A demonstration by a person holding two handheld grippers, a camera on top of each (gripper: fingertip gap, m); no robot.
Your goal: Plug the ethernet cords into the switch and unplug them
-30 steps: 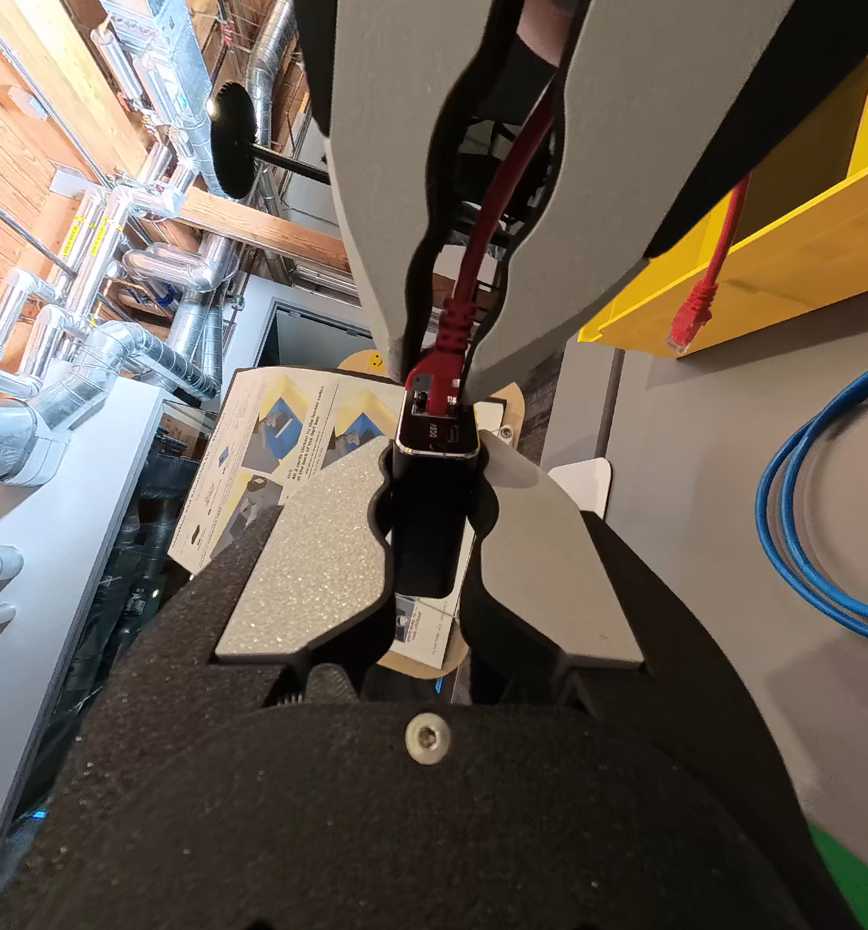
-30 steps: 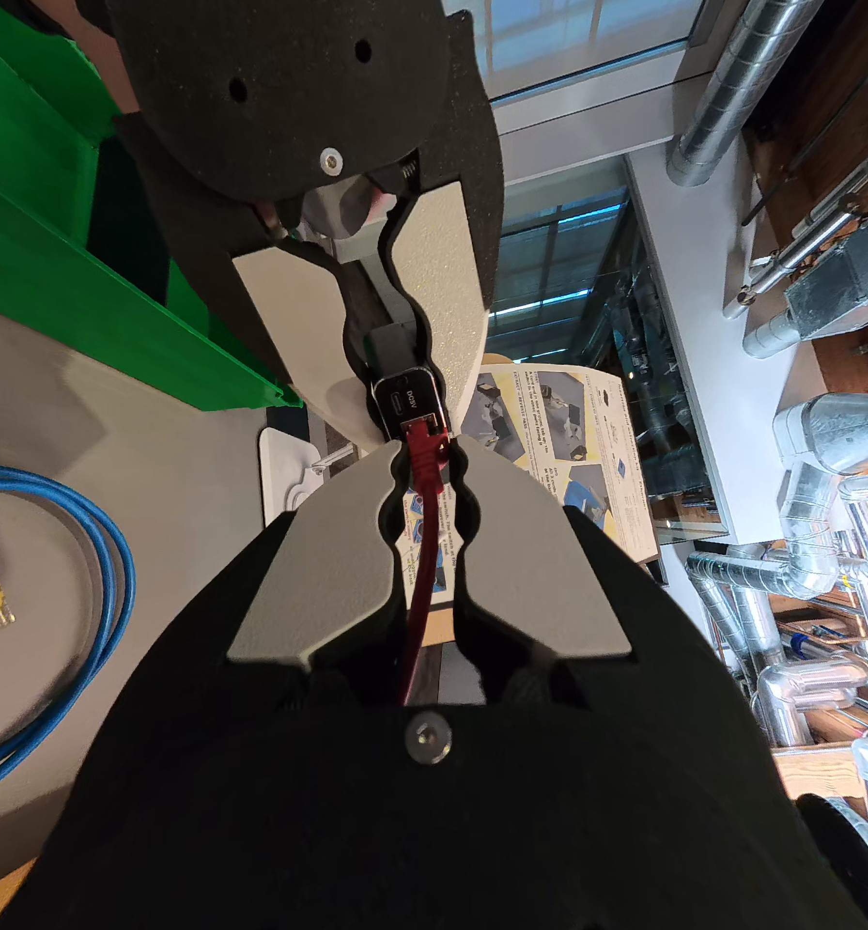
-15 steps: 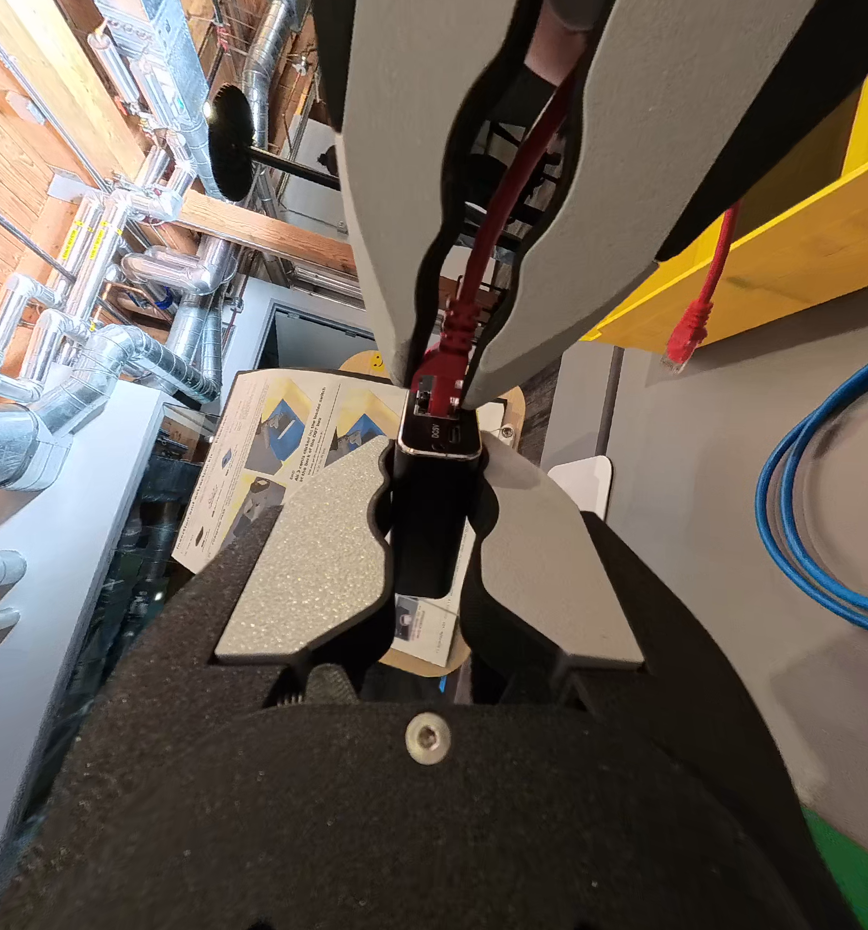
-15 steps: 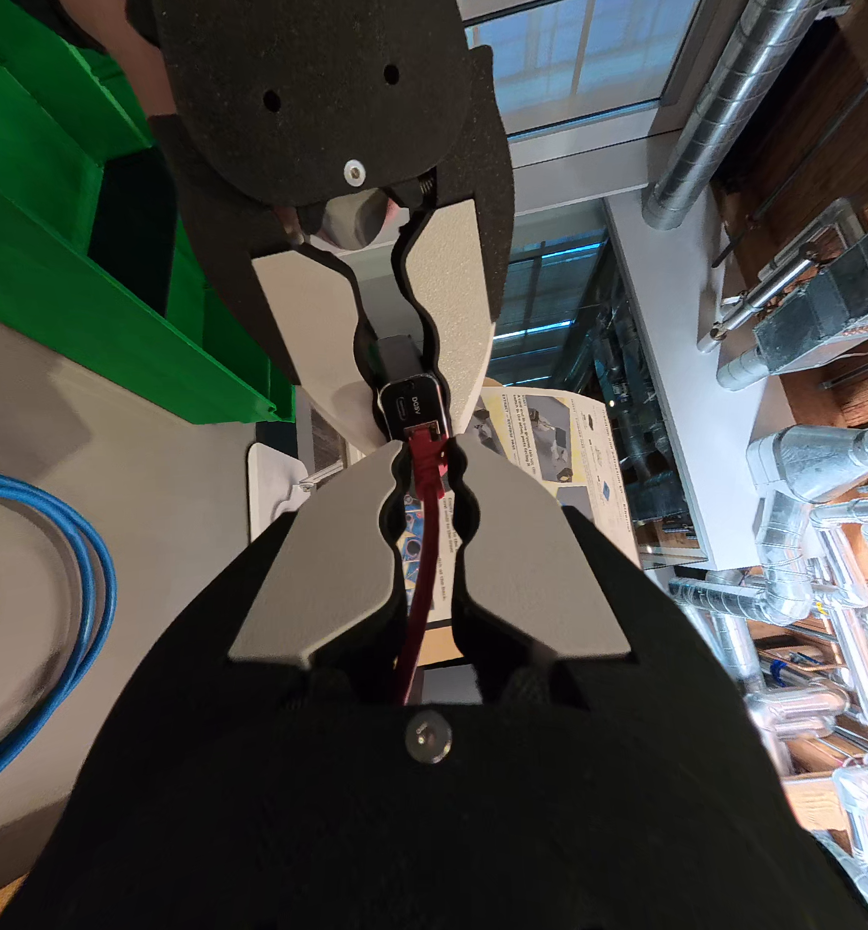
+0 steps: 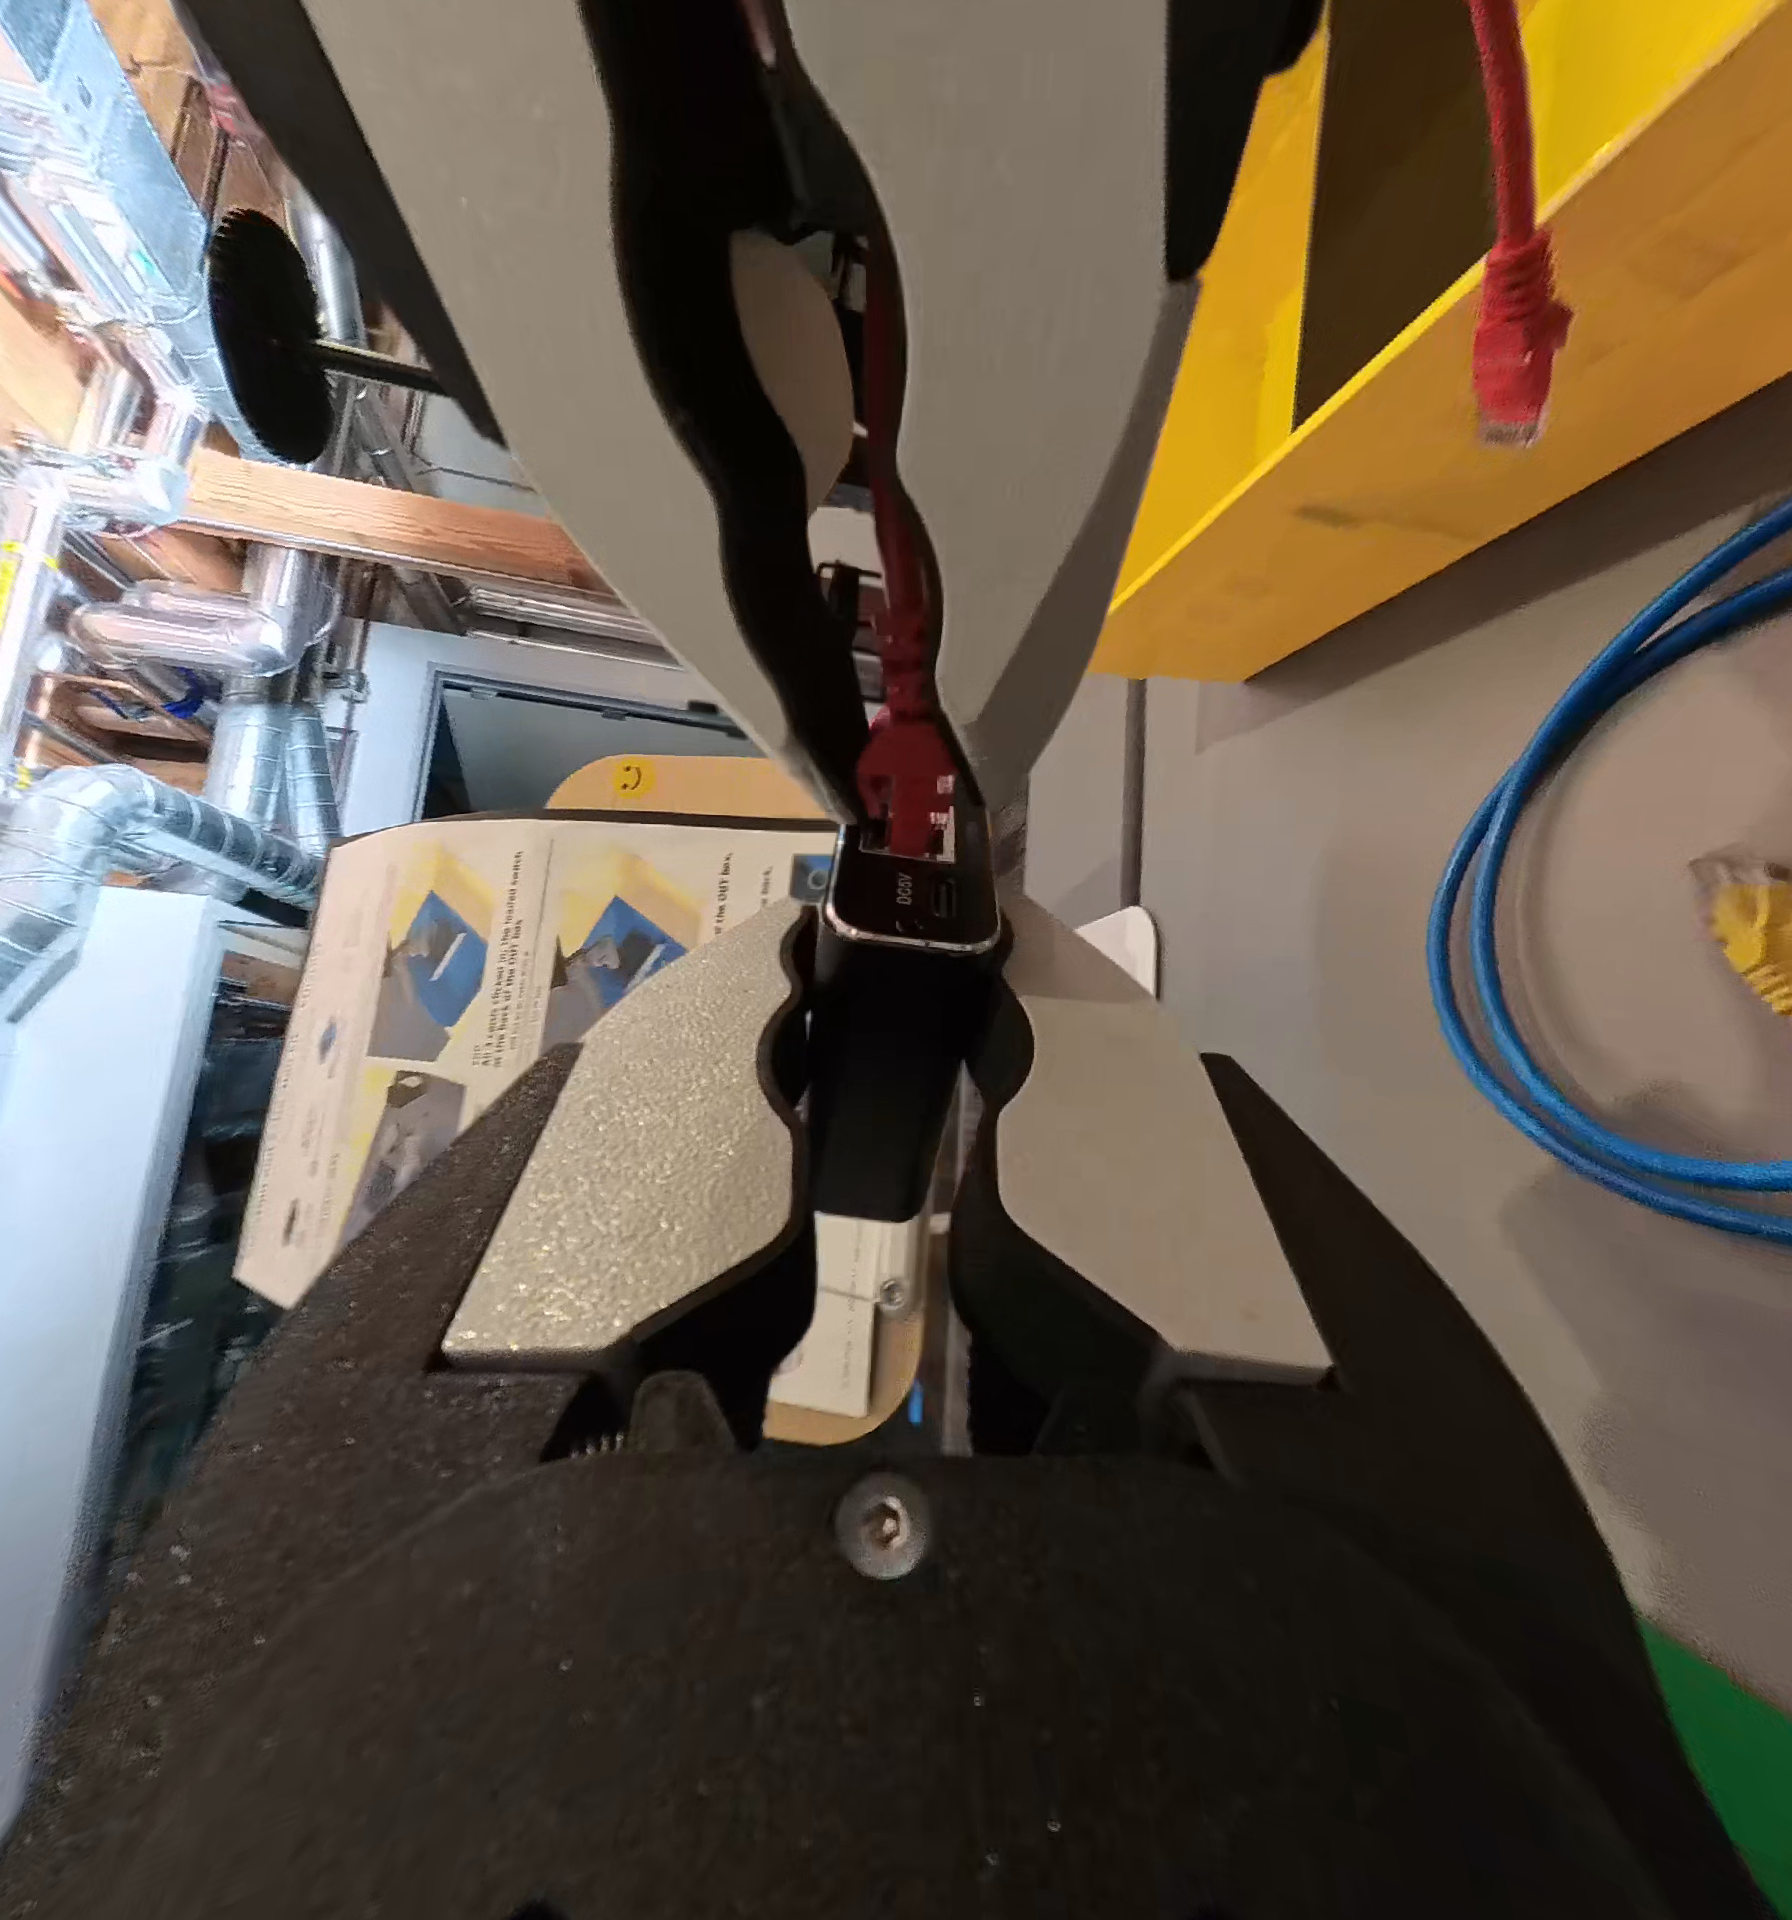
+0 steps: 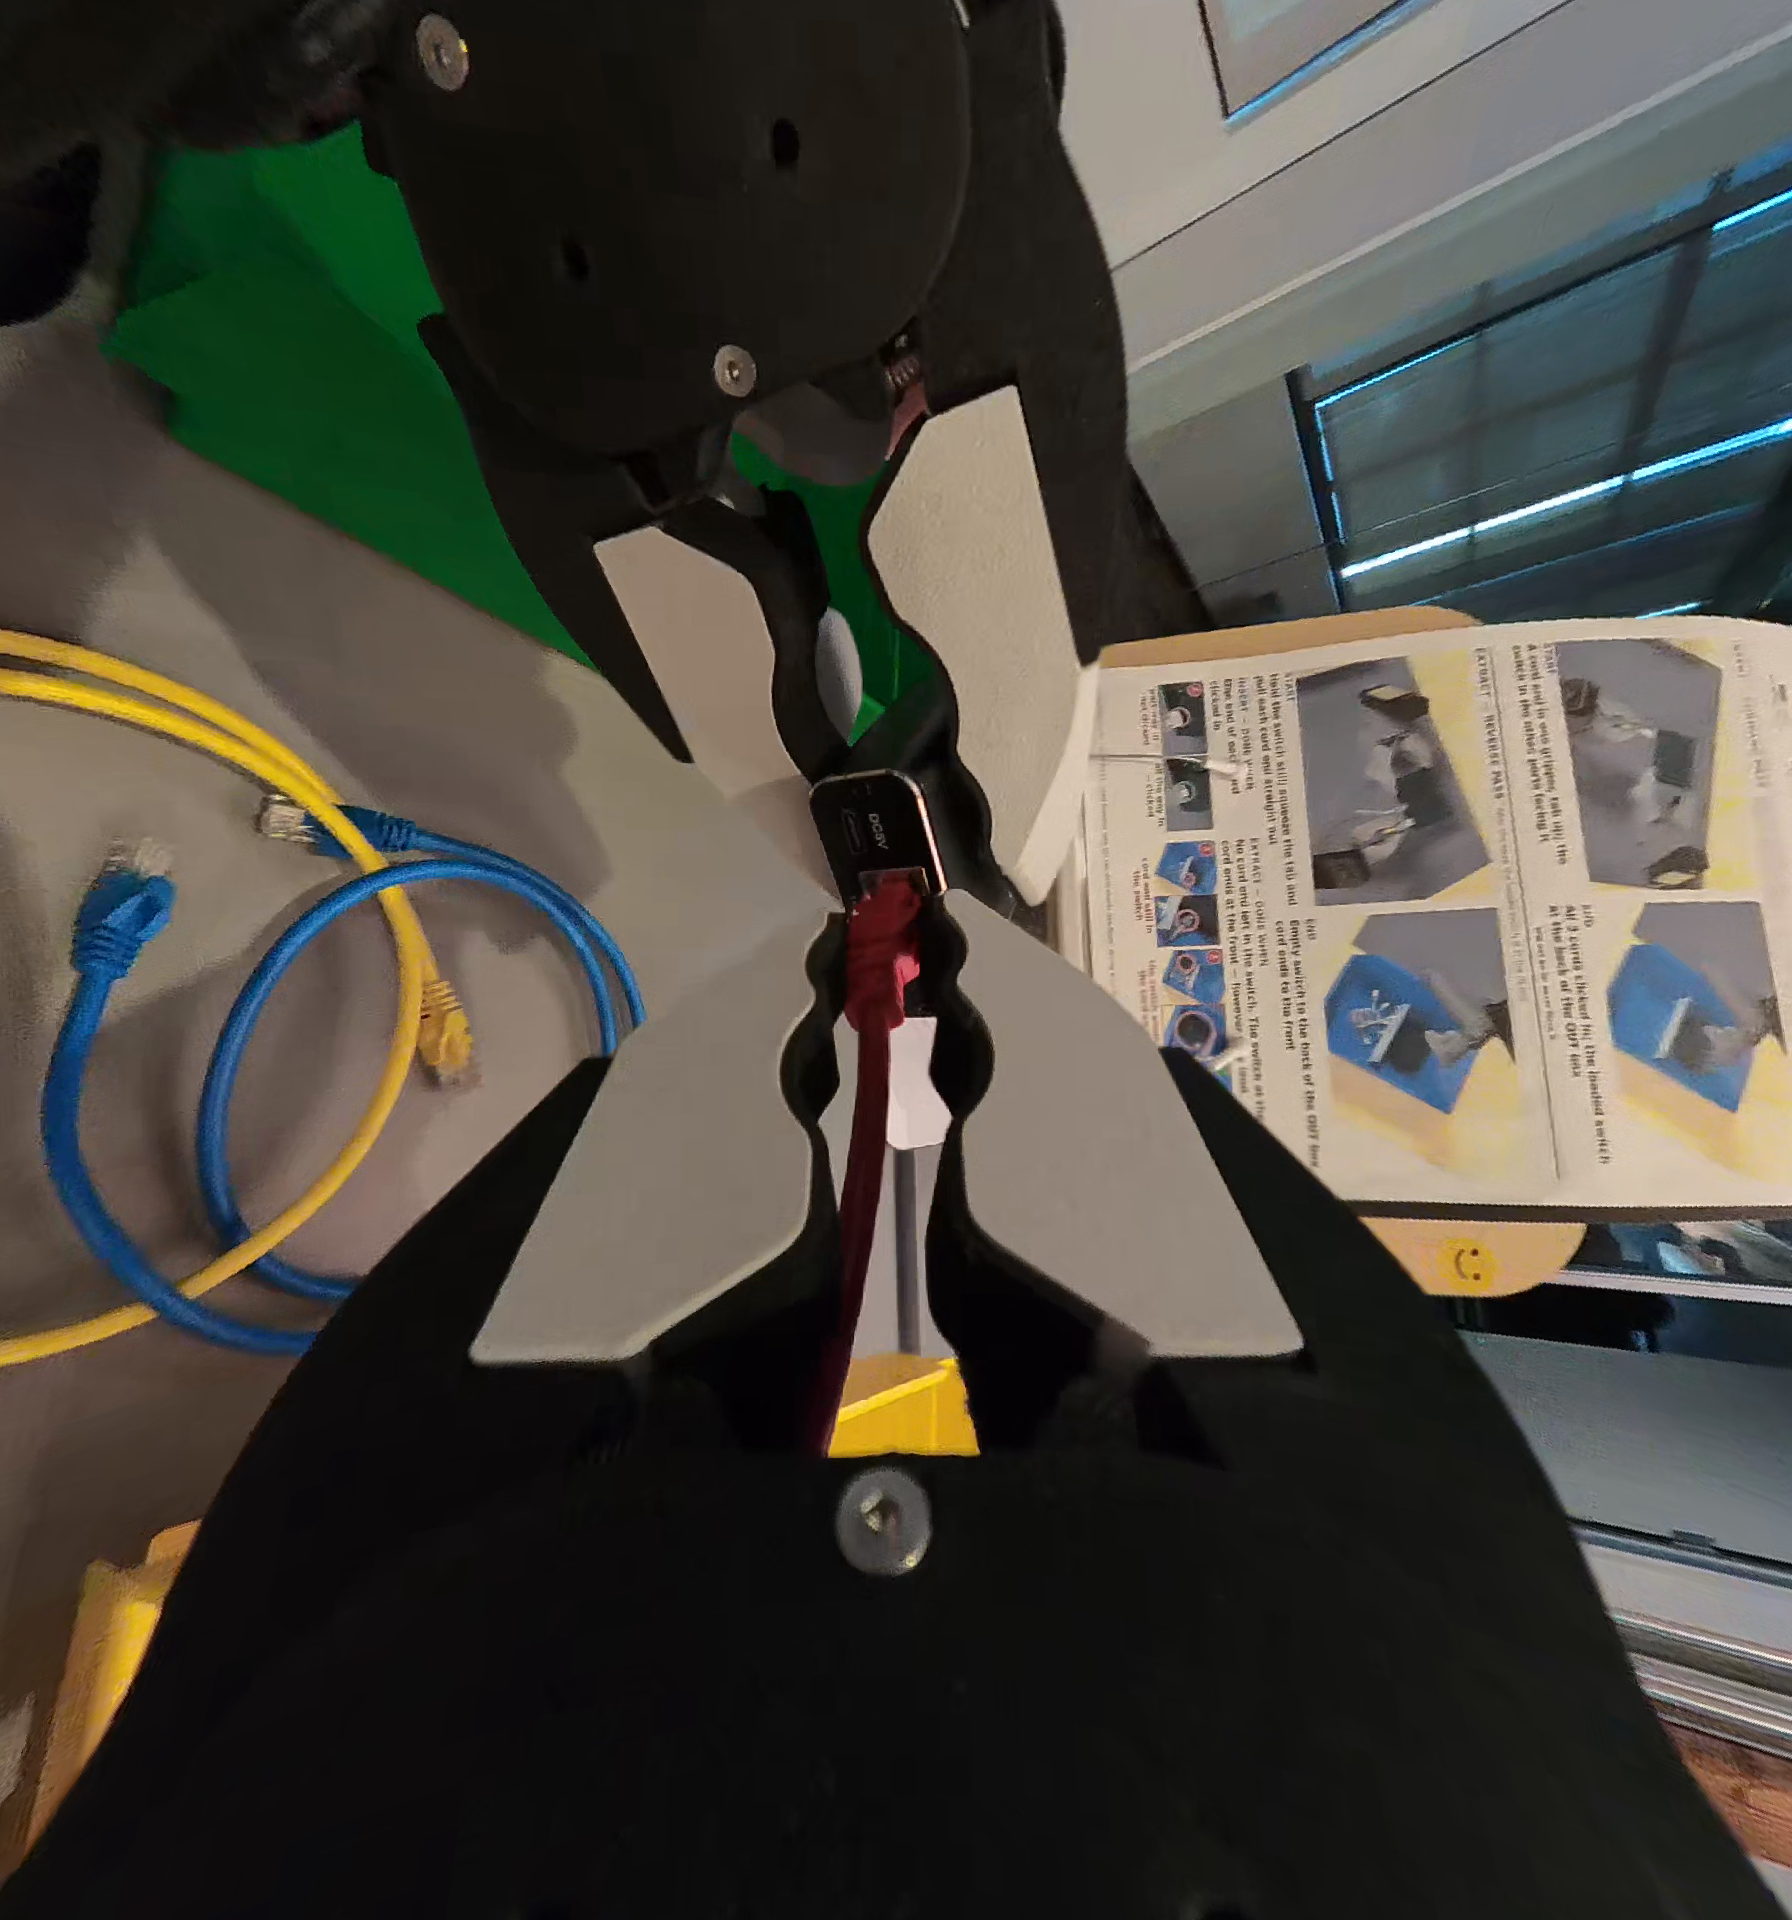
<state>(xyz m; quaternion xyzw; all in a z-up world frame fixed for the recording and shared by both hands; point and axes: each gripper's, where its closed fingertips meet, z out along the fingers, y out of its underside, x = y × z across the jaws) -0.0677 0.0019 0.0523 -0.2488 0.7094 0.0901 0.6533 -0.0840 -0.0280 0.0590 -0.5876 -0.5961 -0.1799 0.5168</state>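
Largest in my two views is the grey, matt worktop (image 6: 279,665), smooth and flat. On it stand a yellow bin (image 5: 1494,395) of hard plastic with straight walls and a green bin (image 6: 279,343) of the same make. Beside them a printed instruction sheet (image 6: 1474,914), glossy and mounted on a rounded tan board, stands at the worktop's edge.

My left tool (image 5: 907,997) has rough, grainy black housing and pale grey fingers (image 5: 653,1143) with scalloped inner edges. It is clenched on the switch (image 5: 897,1060), a small black box of smooth plastic with rounded corners and a bright metal rim at its port end, held clear of the worktop between my two tools.

My right tool (image 6: 887,971), of the same build, grasps the red cord (image 6: 871,1091) just behind its plug (image 6: 884,940), a ribbed moulded boot. The plug's tip sits in the port at the switch's end; how deep it goes I cannot quite tell, as the view is a little blurred there.

The red cord's far plug (image 5: 1515,353) hangs over the yellow bin's wall. Loose on the worktop lie a blue cord (image 6: 279,1039) and a yellow cord (image 6: 279,769), thin round jackets in crossing loops with clear-tipped plugs.
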